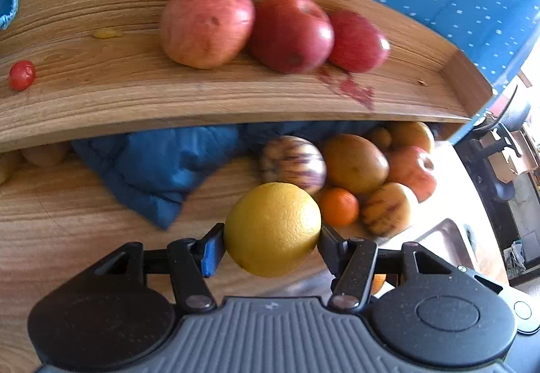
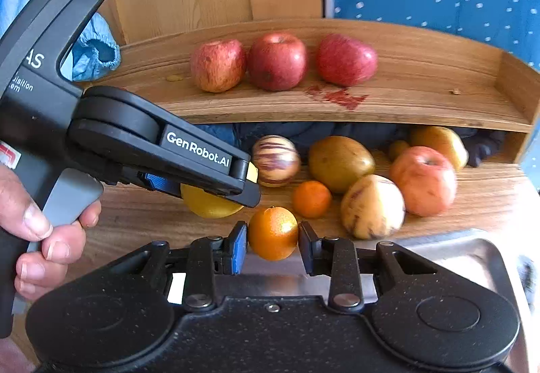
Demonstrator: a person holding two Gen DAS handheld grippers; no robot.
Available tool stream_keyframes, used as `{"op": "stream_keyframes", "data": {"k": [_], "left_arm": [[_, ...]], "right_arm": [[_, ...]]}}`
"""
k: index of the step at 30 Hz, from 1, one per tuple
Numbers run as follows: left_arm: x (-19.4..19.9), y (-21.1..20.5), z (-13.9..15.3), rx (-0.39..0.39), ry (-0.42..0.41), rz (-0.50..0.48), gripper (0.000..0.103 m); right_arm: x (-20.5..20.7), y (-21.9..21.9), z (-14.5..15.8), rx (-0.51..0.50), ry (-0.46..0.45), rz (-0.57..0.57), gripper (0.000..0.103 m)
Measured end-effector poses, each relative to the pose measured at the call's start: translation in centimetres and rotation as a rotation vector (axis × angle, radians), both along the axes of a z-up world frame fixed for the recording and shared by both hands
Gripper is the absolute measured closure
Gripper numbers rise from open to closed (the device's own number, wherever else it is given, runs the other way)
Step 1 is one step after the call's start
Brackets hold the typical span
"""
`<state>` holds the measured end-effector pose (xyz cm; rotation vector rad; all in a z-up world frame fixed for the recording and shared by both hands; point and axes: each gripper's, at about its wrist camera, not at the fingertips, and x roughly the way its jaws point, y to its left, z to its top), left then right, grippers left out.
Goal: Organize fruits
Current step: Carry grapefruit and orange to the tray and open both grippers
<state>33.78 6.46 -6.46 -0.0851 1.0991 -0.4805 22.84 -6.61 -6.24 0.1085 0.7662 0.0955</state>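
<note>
Two grippers loaded: left gripper (image 1: pixel 271 239) jaws clamped on yellow citrus (image 1: pixel 272 229); right gripper (image 2: pixel 273 243) jaws on orange (image 2: pixel 273 233).

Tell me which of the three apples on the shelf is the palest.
The left apple, at the row's end nearest the blue sleeve. Its skin is streaky pink-yellow, while the middle apple and right apple are deeper red.

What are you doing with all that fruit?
A person is sorting fruit with two handheld grippers. The left gripper holds a big yellow citrus fruit, and the right gripper holds a small orange. Three red apples already sit in a row on the wooden shelf; more mixed fruit waits below.
</note>
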Motion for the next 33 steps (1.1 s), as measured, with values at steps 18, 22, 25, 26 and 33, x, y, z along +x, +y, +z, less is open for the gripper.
{"op": "stream_keyframes", "data": {"k": [18, 22, 25, 26, 33], "left_arm": [[-9.6, -13.9, 0.0, -0.060, 0.017, -0.351, 0.041], [-11.5, -15.8, -0.3, -0.063, 0.030, -0.412, 0.041], [-12.0, -16.7, -0.6, -0.061, 0.038, -0.426, 0.040], [-12.0, -16.8, -0.7, -0.060, 0.044, -0.421, 0.040], [-12.3, -16.8, -1.9, -0.035, 0.093, -0.360, 0.040]], "right_arm": [[-12.9, -8.8, 0.3, -0.073, 0.063, -0.383, 0.069], [-14.2, -10.1, -0.4, -0.081, 0.082, -0.421, 0.069], [-14.8, -10.7, -0.7, -0.085, 0.091, -0.420, 0.069], [-14.7, -10.8, -0.8, -0.087, 0.094, -0.413, 0.069], [-14.8, -11.4, -1.6, -0.082, 0.117, -0.362, 0.068]]}}
